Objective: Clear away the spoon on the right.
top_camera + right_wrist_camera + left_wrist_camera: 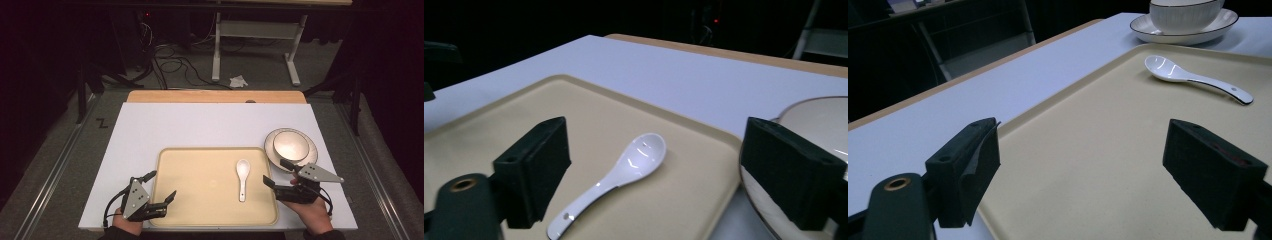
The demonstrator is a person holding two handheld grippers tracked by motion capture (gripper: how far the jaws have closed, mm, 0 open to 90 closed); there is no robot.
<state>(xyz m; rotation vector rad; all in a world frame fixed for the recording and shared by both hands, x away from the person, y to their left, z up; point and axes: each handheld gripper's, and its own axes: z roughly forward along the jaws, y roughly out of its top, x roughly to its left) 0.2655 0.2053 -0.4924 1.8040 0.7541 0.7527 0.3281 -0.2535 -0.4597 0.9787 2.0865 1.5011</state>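
Left gripper (162,186): jaws apart, empty, at the left rim of the beige rectangular plastic tray (200,200). White ceramic soup spoon (243,178): lying on tray, right of centre. Right gripper (277,173): jaws apart, empty, beside white bowl (290,146) on white plate (311,156).

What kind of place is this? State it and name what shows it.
Probably a lab or recording workspace, not a dining room: a white table staged with a tray and spoon, loose cables on the floor, dark surroundings.
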